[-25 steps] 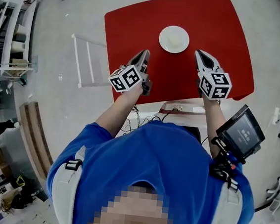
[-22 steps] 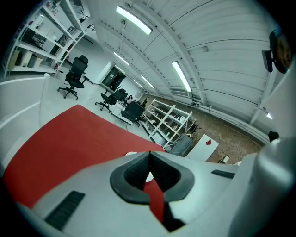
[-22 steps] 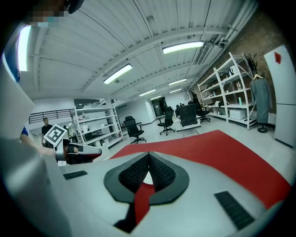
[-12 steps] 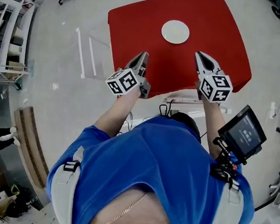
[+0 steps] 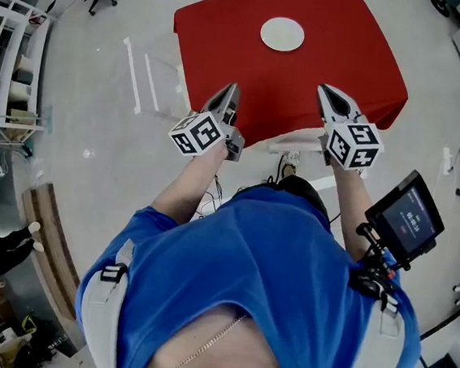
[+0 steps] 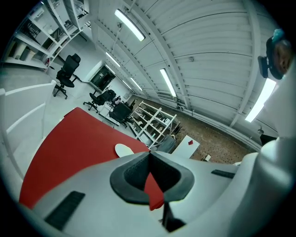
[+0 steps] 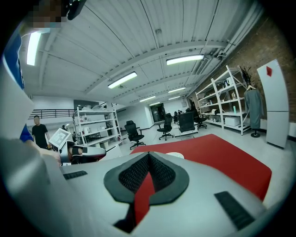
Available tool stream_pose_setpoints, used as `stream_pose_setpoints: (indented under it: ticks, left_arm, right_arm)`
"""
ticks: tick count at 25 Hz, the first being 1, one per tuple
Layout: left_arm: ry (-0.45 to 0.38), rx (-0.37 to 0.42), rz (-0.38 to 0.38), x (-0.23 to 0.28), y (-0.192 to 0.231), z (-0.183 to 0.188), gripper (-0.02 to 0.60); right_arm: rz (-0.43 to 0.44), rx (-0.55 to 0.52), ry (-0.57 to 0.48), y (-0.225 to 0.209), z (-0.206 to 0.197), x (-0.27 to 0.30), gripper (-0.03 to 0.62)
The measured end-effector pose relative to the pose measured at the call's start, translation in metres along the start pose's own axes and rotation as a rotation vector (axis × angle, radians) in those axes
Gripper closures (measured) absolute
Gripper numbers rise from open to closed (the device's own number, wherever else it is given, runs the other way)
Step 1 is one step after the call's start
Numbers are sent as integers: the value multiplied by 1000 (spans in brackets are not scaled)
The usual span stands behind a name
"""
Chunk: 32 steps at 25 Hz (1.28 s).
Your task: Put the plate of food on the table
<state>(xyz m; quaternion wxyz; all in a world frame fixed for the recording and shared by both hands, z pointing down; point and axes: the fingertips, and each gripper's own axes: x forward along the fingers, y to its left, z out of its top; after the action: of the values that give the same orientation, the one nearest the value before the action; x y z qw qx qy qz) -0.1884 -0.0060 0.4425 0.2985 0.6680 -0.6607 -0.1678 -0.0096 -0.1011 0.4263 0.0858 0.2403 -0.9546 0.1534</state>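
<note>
- Plate (image 5: 282,34) sits on red table (image 5: 348,69); shelving (image 5: 4,74) stands at left.
- Left gripper (image 5: 231,89) and right gripper (image 5: 322,90), jaws pressed together, empty, have drawn back off the table.

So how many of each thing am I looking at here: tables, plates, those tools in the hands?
Red table: 1
White plate: 1
Tools: 2, the left tool and the right tool, both shut and empty
Total: 4

Grey floor (image 5: 95,149), white shelving (image 5: 6,58)
</note>
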Motion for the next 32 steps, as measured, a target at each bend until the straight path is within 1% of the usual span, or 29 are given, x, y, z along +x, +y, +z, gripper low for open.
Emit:
stream_pose_setpoints:
  ticks: [6, 16, 25, 32]
  left_arm:
    - [-7, -1, -21, 6, -5, 8, 575]
    - [-15, 22, -39, 10, -14, 21, 575]
    - [-8, 10, -42, 14, -16, 19, 574]
    - [-21, 0, -47, 14, -16, 22, 574]
  right_arm:
    - [-6, -7, -13, 2, 6, 3, 594]
    - [-14, -13, -35, 5, 17, 5, 592]
    - [-24, -3, -33, 5, 14, 3, 593]
    - [-26, -7, -38, 7, 16, 5, 592]
